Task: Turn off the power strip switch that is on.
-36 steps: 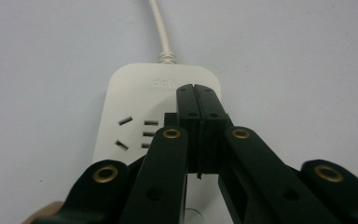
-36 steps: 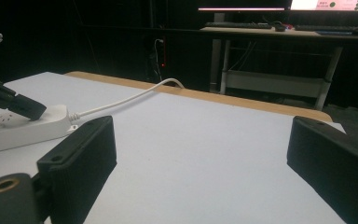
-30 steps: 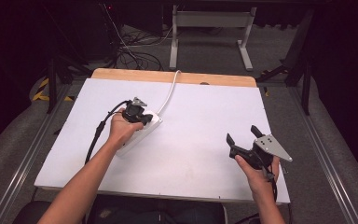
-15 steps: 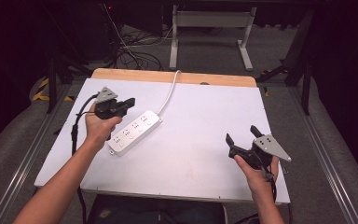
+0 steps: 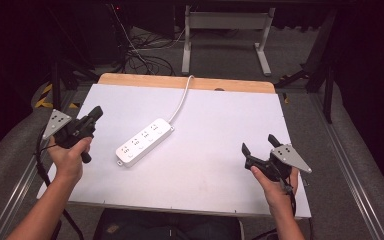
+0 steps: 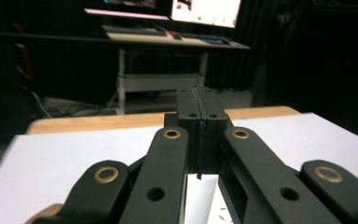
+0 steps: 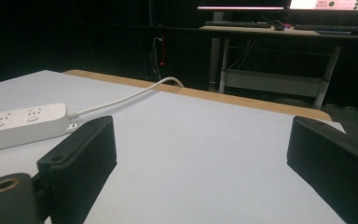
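Observation:
A white power strip (image 5: 144, 142) lies at a slant on the white table top (image 5: 215, 115), its white cord (image 5: 181, 102) running off over the far edge. My left gripper (image 5: 96, 112) hovers at the table's left edge, well left of the strip, with its jaws pressed together on nothing (image 6: 199, 116). Near the front right corner my right gripper (image 5: 258, 145) stands open and empty. In the right gripper view the power strip (image 7: 21, 123) and its cord (image 7: 126, 98) lie to the left, beyond the left jaw.
A wooden strip (image 5: 185, 81) borders the table's far edge. Behind the table stand a metal desk frame (image 5: 225, 35) and loose floor cables (image 5: 140, 50). Monitors (image 6: 205, 10) glow on a desk in the dark background.
My left gripper has let go of the power strip's area and drawn back to the left edge of the table. The strip now lies uncovered. The right gripper has stayed put.

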`<state>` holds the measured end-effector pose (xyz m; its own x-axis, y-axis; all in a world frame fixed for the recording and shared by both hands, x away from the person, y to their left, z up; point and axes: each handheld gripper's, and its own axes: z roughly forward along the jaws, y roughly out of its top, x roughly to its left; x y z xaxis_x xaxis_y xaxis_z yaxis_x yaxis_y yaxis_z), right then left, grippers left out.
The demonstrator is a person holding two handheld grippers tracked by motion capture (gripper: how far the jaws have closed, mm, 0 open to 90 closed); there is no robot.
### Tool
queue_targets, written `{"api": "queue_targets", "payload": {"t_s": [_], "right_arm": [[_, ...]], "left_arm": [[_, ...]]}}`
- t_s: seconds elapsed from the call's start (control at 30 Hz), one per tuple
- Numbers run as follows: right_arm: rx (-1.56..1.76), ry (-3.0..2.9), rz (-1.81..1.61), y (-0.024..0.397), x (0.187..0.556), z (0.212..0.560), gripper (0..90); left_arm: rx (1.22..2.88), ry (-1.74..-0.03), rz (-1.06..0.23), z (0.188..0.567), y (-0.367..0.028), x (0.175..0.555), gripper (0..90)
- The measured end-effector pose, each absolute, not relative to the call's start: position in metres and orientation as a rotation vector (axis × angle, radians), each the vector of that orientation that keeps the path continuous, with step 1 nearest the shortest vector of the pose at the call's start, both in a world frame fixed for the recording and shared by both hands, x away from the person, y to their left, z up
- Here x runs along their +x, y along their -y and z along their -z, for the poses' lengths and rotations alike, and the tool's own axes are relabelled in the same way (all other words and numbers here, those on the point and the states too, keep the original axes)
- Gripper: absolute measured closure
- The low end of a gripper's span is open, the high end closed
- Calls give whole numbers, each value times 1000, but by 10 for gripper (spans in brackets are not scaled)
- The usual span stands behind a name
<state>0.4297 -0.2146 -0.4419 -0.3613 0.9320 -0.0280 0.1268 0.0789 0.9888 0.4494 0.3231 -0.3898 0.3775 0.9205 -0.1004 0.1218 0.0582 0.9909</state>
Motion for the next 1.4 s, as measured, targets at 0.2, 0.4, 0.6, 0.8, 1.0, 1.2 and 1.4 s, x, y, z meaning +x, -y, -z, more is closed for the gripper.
{"api": "queue_targets", "payload": {"t_s": [0.2,0.4,0.6,0.8,1.0,1.2,1.4], "right_arm": [[1074,-1610,-1363,213,430,442,87],[1077,-1610,-1360,215,431,442,86],[1073,-1610,-1361,215,430,442,87],[1073,-1612,-1363,214,431,442,87],[1073,-1609,-1362,214,431,442,86],[1070,-1607,-1360,215,430,442,86],[1071,-1605,-1362,214,429,441,84]], "left_arm": [[1364,-1018,-848,387,-326,444,900],[1394,-1022,-875,389,-327,444,900],[1393,-1021,-918,390,-329,442,739],[1418,-1064,-914,390,-333,445,270],[1408,-1082,-915,391,-336,445,149],[1393,-1097,-915,391,-339,444,127],[1397,-1098,-908,392,-339,444,119]]}}
